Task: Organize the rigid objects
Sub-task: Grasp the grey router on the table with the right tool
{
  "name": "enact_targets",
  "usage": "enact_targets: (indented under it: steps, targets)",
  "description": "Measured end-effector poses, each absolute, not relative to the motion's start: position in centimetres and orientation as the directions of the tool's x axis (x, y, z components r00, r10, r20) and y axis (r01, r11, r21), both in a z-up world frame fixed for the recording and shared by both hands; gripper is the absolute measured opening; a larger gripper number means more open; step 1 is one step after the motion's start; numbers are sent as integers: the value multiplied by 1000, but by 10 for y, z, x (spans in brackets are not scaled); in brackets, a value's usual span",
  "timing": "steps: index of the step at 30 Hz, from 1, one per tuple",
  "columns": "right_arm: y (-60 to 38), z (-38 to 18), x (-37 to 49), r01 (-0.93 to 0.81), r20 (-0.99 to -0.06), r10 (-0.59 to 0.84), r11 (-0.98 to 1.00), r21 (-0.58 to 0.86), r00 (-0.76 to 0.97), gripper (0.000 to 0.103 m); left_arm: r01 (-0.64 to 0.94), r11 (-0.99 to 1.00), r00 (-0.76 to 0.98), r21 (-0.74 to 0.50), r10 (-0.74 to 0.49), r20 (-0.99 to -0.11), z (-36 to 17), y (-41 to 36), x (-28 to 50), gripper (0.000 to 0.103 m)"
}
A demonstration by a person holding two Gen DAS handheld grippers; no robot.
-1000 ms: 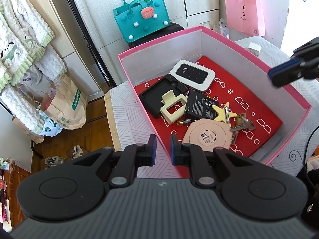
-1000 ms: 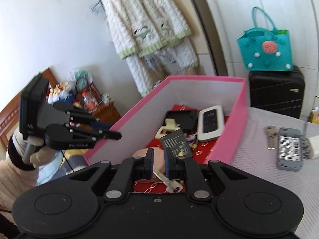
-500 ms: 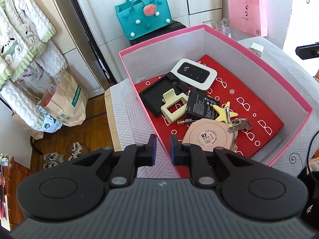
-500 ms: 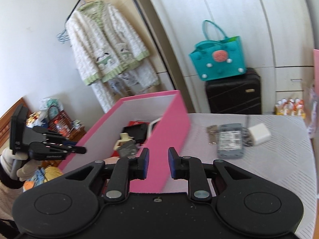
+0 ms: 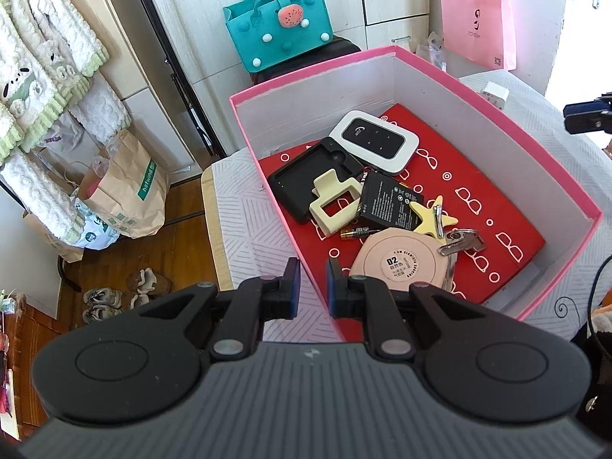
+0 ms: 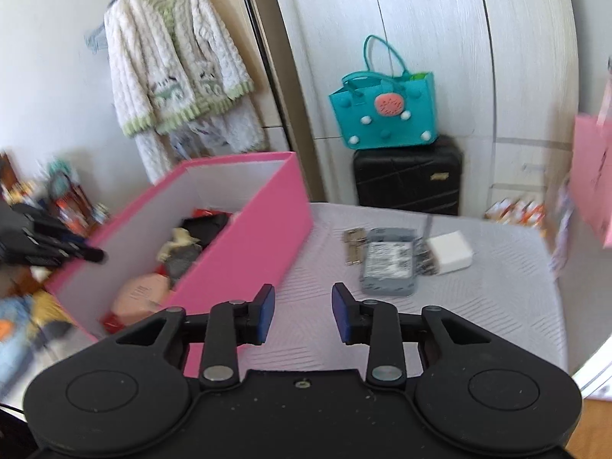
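A pink box [image 5: 497, 114] with a red floor holds a white-and-black pocket router [image 5: 375, 141], a black case [image 5: 310, 179], a cream clip [image 5: 334, 204], a black battery [image 5: 390, 202], a star clip [image 5: 432, 216], keys [image 5: 461, 241] and a round pink compact [image 5: 397, 262]. My left gripper [image 5: 310, 287] hangs shut over the box's near corner. On the table beside the box [image 6: 244, 237] lie a grey device [image 6: 390, 264], loose keys [image 6: 352, 246] and a white charger [image 6: 449, 252]. My right gripper [image 6: 302, 311] hovers short of them, its jaws opening with nothing between.
The grey patterned tablecloth [image 6: 478, 306] drops off at the right and near edges. A teal bag [image 6: 382, 114] sits on a black suitcase [image 6: 407, 176] behind the table. A pink bag [image 5: 474, 26] hangs at the far right. Paper bags [image 5: 126, 191] and shoes stand on the floor at left.
The right gripper has swung from over the box to the table on its right, and its jaws have widened. The left gripper has stayed still.
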State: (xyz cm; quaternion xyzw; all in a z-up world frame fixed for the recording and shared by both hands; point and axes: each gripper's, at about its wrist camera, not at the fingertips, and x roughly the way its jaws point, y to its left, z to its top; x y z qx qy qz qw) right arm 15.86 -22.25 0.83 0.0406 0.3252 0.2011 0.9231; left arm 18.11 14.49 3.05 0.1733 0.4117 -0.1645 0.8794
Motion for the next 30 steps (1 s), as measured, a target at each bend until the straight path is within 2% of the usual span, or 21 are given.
enact_targets:
  steps: [6,12,16,20,27,30]
  targets:
    - [-211,-7,171,-331,-593,275,944,15,757,49,428,891,590,153,-147,-794,27,145,190,13]
    - [-206,-31,195,-348,-624,270,938,-4,734,64,421,896,589,139,-153,-794,24,146,199,14]
    - [-204,-47,214,-313,-618,213,948,-57,757,69,419,896,598,151,-147,-788,23,144,198,13]
    - [-208,-56,235,-292,-610,200,955,-53,766,72,407,901,599,152,-137,-789,23,143,199,13]
    - [-216,-74,271,-256,-656,200,967,10,728,72,359,928,585,97,-143,-798,25,147,204,11]
    - [-218,-74,270,-257,-663,224,965,49,715,66,334,940,568,67,-144,-810,27,149,209,11]
